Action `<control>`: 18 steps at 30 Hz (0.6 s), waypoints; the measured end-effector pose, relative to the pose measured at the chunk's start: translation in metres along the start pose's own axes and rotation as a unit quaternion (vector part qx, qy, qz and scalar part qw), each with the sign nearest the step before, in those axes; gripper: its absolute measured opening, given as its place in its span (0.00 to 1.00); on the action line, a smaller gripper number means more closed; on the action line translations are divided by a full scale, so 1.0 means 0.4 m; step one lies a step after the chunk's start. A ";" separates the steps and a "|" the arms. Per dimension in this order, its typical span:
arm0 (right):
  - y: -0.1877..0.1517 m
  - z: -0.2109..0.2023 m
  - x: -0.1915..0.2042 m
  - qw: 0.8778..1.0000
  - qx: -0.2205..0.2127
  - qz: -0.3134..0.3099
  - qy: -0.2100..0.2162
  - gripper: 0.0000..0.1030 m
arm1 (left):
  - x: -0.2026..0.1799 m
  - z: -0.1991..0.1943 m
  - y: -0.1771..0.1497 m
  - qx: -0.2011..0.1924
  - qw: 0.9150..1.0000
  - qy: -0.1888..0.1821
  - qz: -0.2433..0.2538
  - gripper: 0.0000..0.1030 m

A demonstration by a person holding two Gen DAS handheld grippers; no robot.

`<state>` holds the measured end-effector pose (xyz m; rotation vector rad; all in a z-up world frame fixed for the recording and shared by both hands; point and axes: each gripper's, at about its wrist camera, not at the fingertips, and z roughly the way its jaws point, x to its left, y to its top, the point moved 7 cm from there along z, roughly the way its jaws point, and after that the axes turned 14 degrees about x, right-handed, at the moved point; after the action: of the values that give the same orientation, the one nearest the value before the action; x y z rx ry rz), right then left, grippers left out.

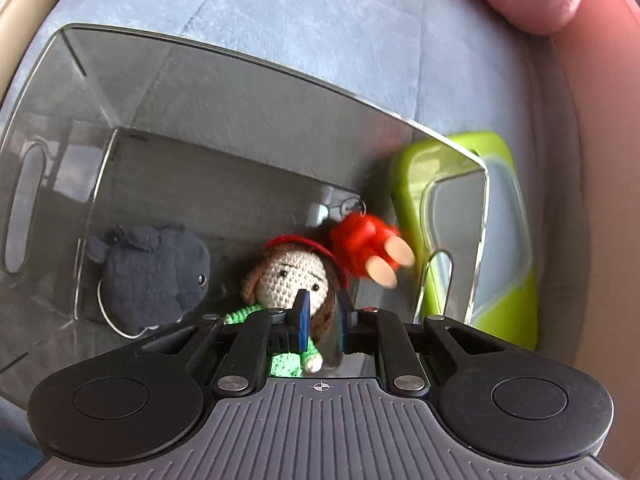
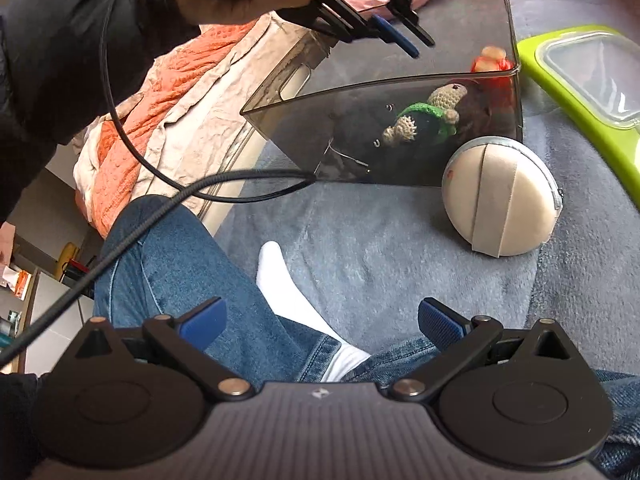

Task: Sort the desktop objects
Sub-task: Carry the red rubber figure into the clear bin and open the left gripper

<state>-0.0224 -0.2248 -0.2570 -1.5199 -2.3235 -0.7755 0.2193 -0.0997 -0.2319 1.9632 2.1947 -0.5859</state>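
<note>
Three toys sit inside the smoky bin (image 1: 240,92): a dark plush (image 1: 152,276), a crocheted doll (image 1: 292,276) partly hidden behind the shut, empty left claw (image 1: 320,320), and a blurred red charm (image 1: 364,248). Beside the bin lies a round pouch (image 2: 500,196). The right claw (image 2: 320,320) gapes empty.

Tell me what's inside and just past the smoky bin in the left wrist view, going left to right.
Dark grey plush toy → crochet doll with the red hat → small red figure on a keyring, blurred, near the bin's right wall → lime green lidded container outside the bin.
</note>
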 end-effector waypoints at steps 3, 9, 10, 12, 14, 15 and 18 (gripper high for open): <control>0.000 0.003 0.005 1.000 0.002 -0.005 -0.002 1.00 | -0.010 0.007 -0.010 -0.002 1.000 -0.002 0.015 0.14; 0.002 0.006 0.001 1.000 0.005 0.001 -0.001 1.00 | -0.073 -0.022 -0.096 -0.021 0.994 -0.015 0.106 0.14; 0.003 0.006 0.001 1.000 0.005 0.002 -0.001 1.00 | -0.091 -0.031 -0.117 -0.023 0.991 -0.020 0.127 0.14; 0.003 0.008 0.001 1.000 0.007 0.002 -0.003 1.00 | -0.129 -0.049 -0.164 -0.030 0.985 -0.032 0.170 0.27; 0.003 0.009 0.000 1.000 0.006 0.003 -0.005 1.00 | -0.163 -0.065 -0.215 -0.041 0.975 -0.031 0.214 0.58; 0.003 0.009 0.000 1.000 0.006 0.003 -0.006 1.00 | -0.183 -0.068 -0.243 -0.045 0.969 -0.024 0.241 0.81; 0.003 0.004 -0.002 1.000 -0.001 0.006 -0.004 1.00 | -0.229 -0.049 -0.329 -0.043 0.949 0.006 0.313 0.93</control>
<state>-0.0208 -0.2240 -0.2582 -1.5400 -2.3182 -0.7694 0.1064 -0.1865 -0.1563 2.4265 1.4263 -0.3672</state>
